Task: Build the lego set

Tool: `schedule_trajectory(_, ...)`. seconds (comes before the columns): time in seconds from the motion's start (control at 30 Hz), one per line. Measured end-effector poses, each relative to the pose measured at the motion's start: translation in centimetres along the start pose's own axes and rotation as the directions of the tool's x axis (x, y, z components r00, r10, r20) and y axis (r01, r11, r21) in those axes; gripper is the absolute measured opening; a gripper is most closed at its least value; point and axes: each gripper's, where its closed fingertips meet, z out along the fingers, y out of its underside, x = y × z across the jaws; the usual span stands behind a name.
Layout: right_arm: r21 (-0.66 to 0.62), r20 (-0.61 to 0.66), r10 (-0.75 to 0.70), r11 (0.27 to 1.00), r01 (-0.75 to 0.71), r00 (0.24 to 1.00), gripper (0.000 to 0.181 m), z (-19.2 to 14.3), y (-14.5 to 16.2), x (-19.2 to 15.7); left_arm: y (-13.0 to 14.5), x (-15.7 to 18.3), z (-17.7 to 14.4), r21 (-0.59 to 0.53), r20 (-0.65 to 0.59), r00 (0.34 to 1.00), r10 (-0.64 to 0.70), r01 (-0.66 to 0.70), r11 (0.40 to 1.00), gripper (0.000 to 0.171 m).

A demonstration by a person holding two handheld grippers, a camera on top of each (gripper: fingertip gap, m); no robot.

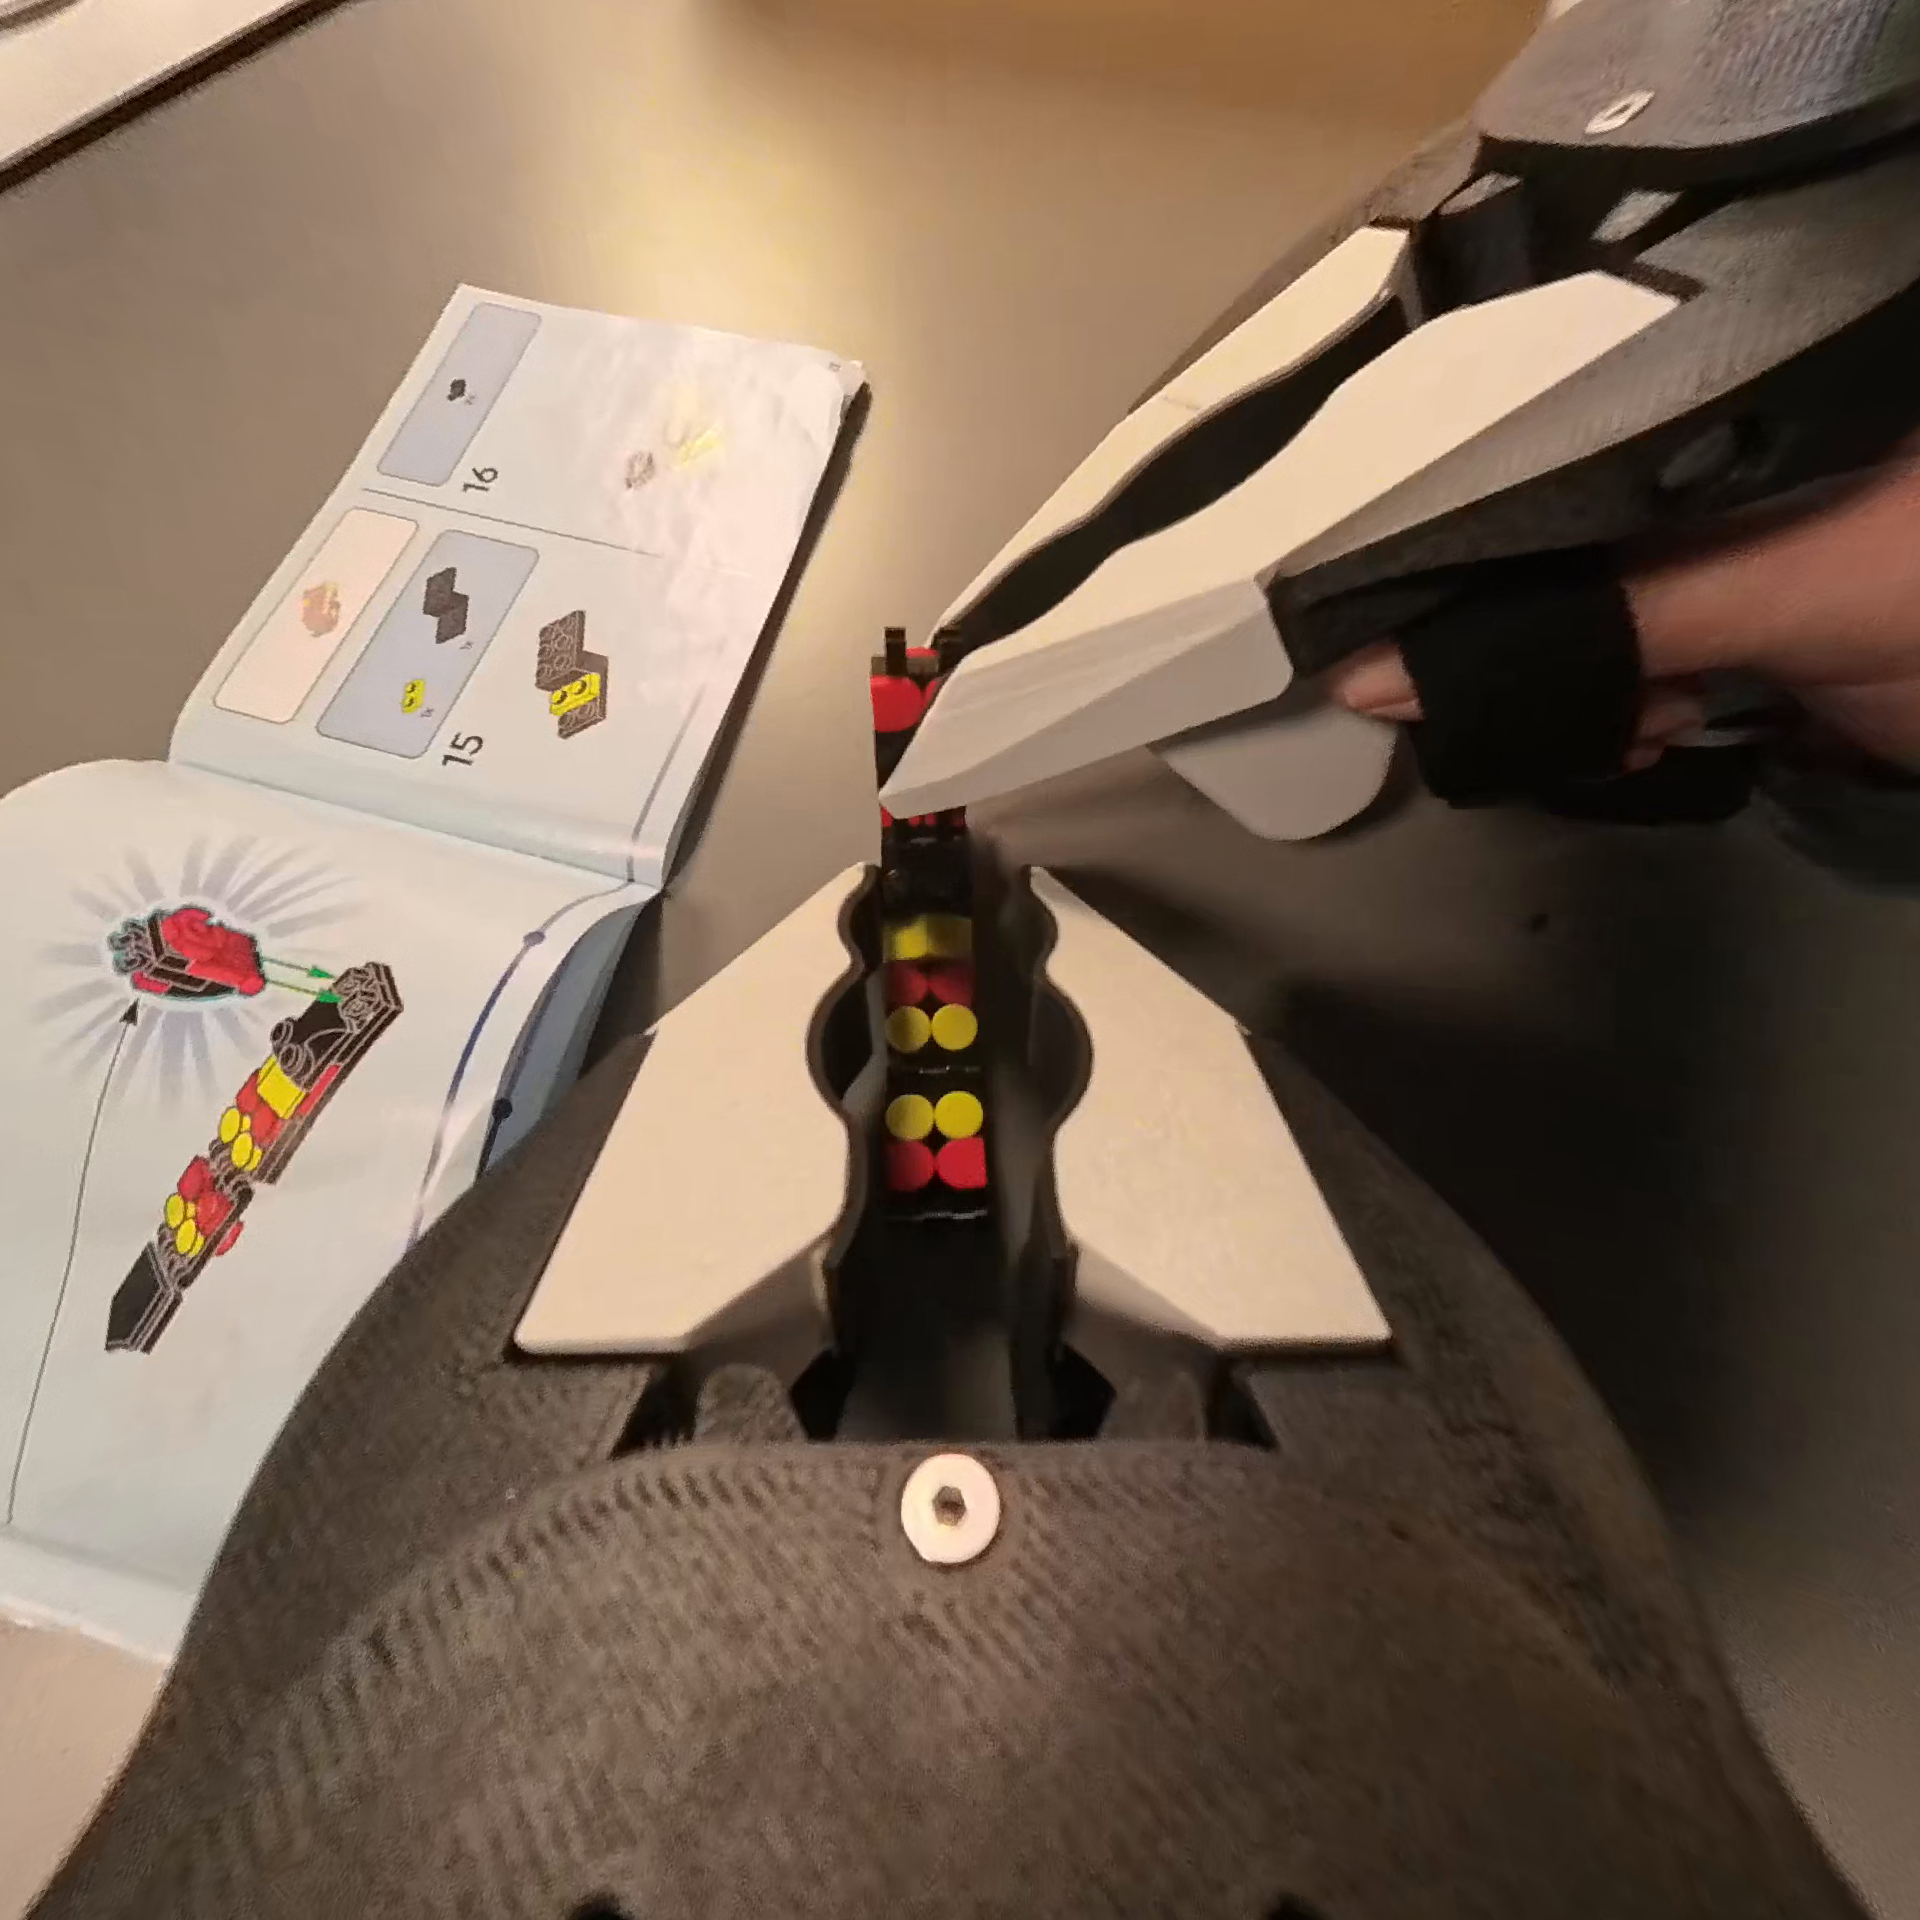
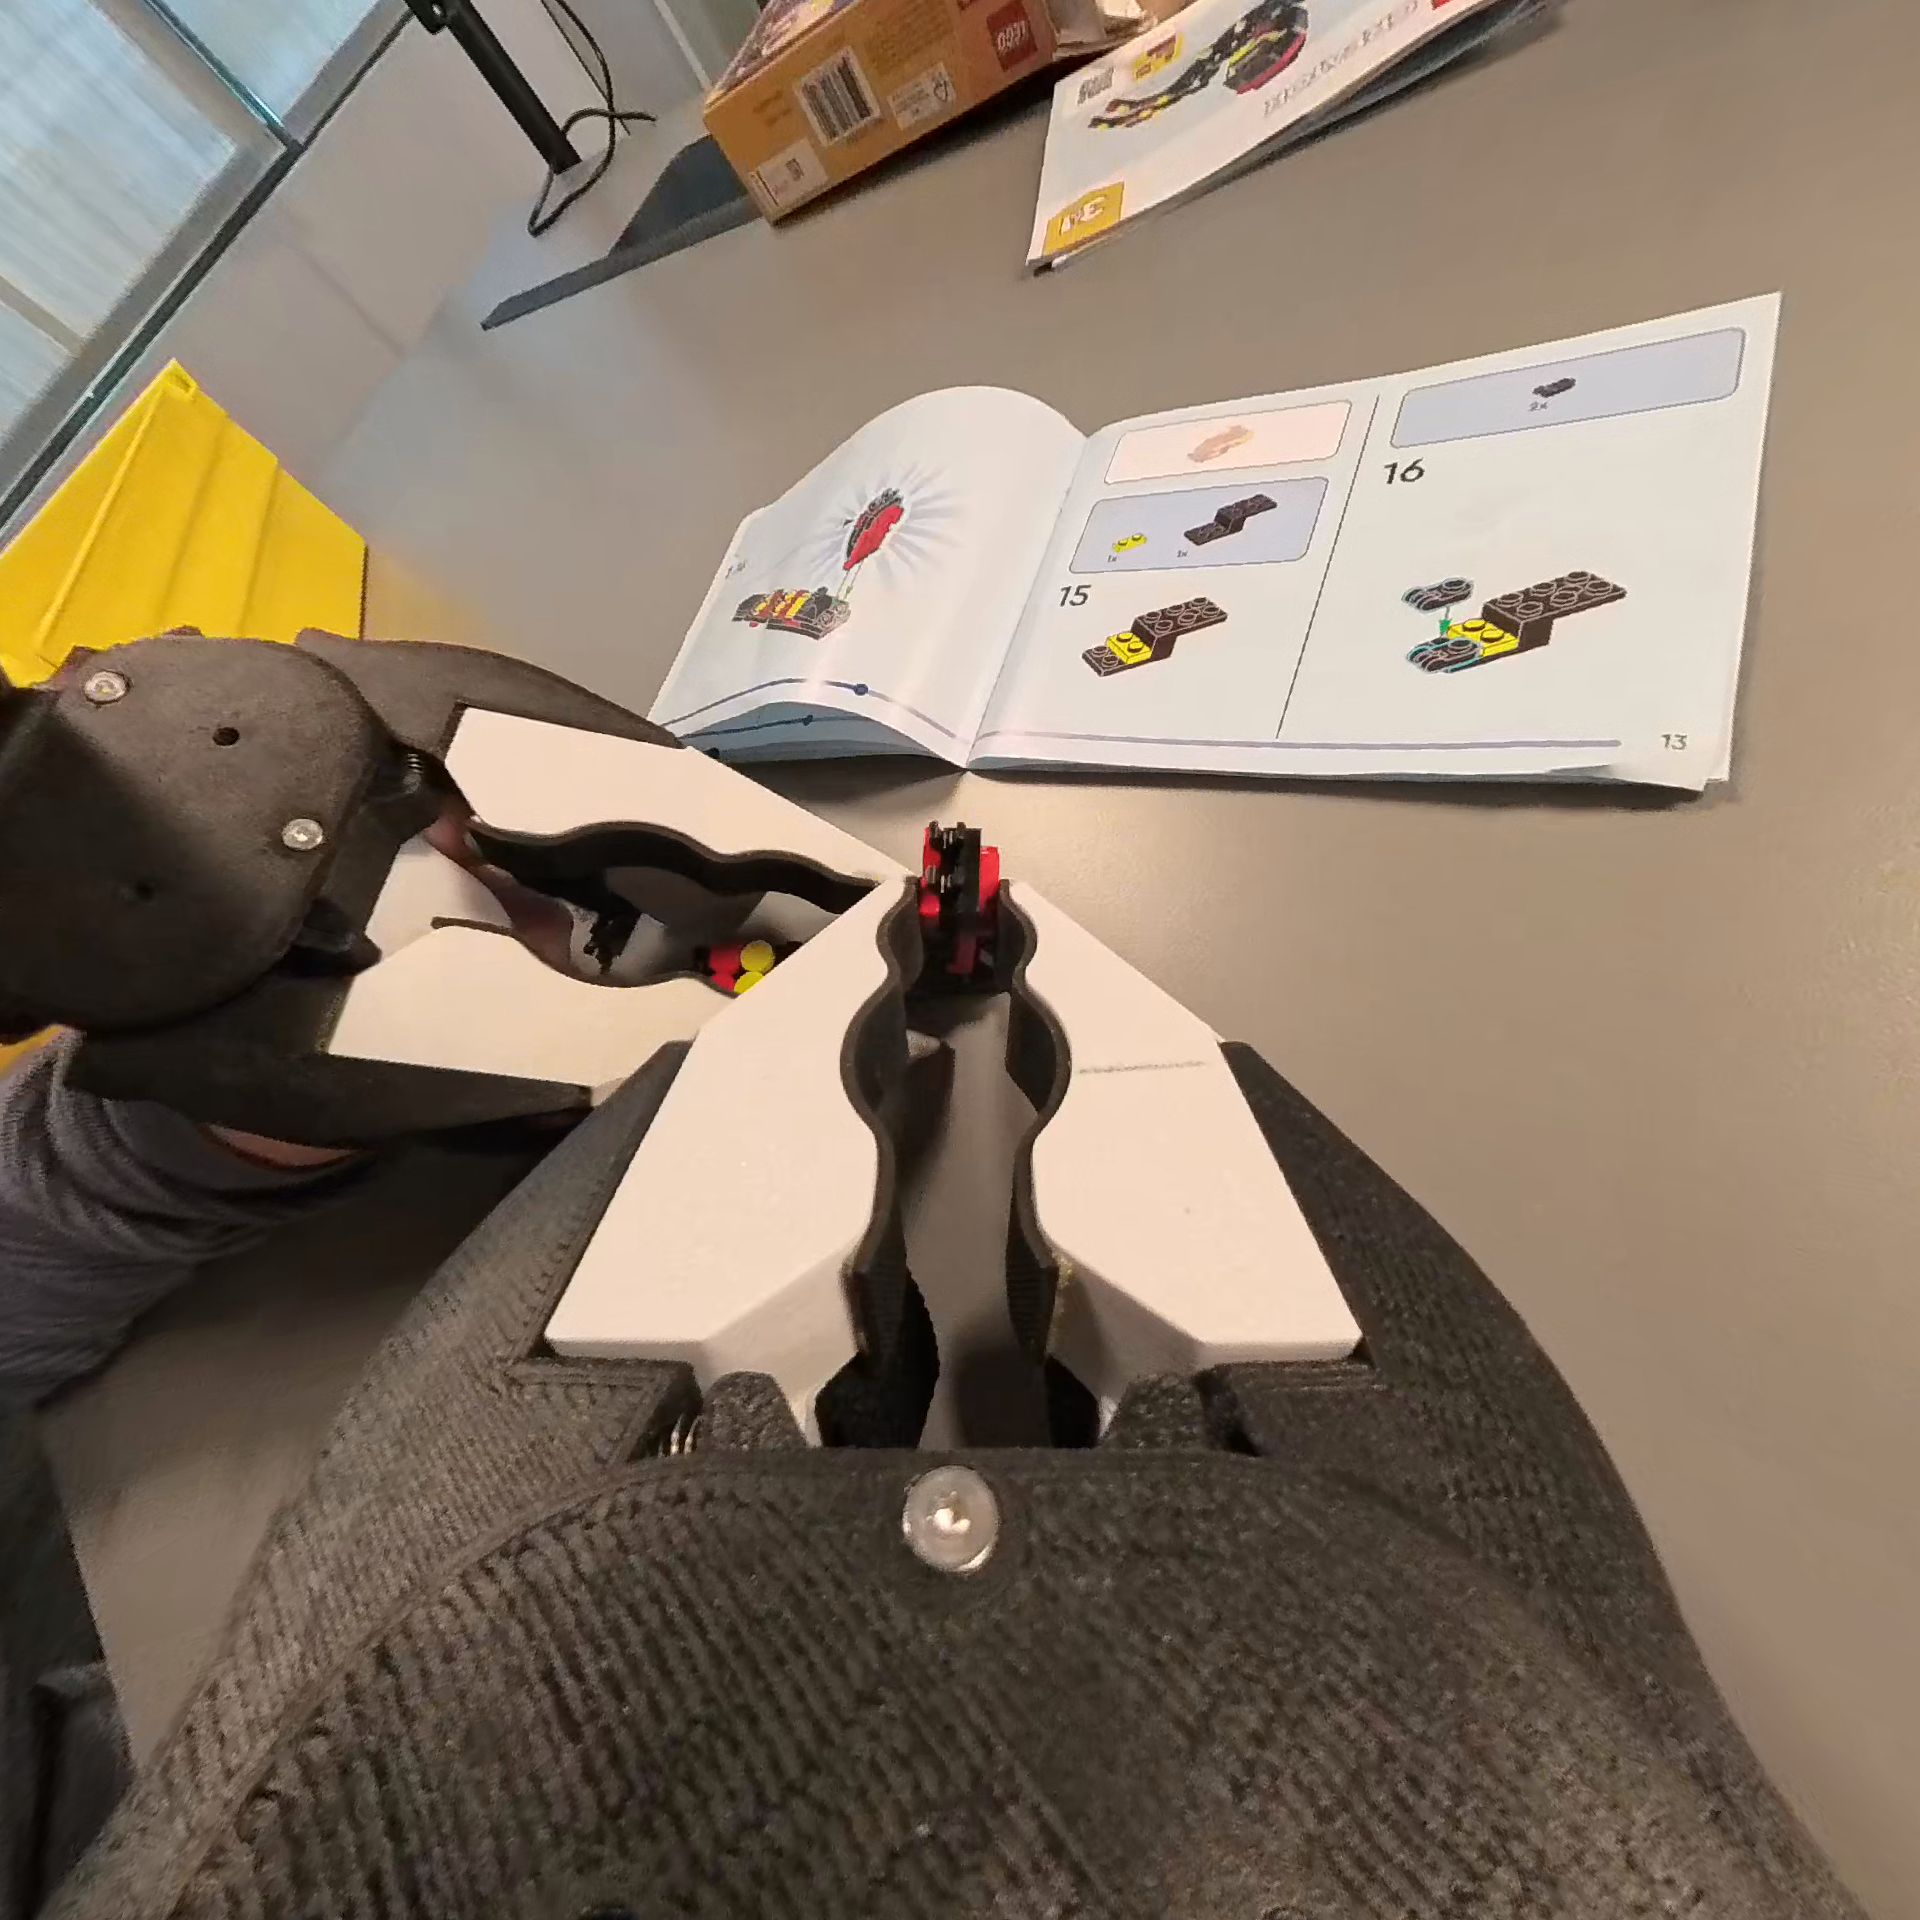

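Holding the long black lego strip lengthwise between its 2 white fingers, the left hand-held gripper is pinched on it; rows of yellow and red round studs face the left wrist camera, and the strip's far end sticks out past the fingertips. The right hand-held gripper comes in from the right of the left one and is pinched on a small red-and-black piece at its fingertips, right at the strip's far end; whether piece and strip are joined cannot be told. An open instruction booklet lies flat on the grey tabletop beyond the right hand-held gripper, left of the left one. Farther off lie a 2nd closed booklet and a cardboard box.
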Motion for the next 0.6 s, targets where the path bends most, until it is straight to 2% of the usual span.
schedule_trajectory(0.23,0.007,-0.021,-0.039,0.999,0.039,0.999,0.011,0.0,-0.1,-0.1,0.0,-0.4,-0.1,0.004,0.02,1.0,0.008,-0.008,1.0,0.016)
schedule_trajectory(0.47,0.086,-0.03,-0.107,0.99,0.109,0.994,0.011,-0.6,-1.3,-0.5,-1.5,-0.8,-1.1,0.117,0.09,0.994,0.062,-0.073,0.99,0.015)
schedule_trajectory(0.53,0.111,0.002,-0.09,0.99,0.089,0.996,0.012,-0.7,-1.7,-0.8,-1.9,-0.9,-1.4,0.147,0.105,0.992,0.071,-0.086,0.985,0.015)
schedule_trajectory(0.6,0.134,0.078,-0.02,0.991,0.009,0.997,0.012,-1.0,-2.0,-1.1,-2.2,-0.9,-1.7,0.17,0.112,0.99,0.081,-0.099,0.98,0.015)
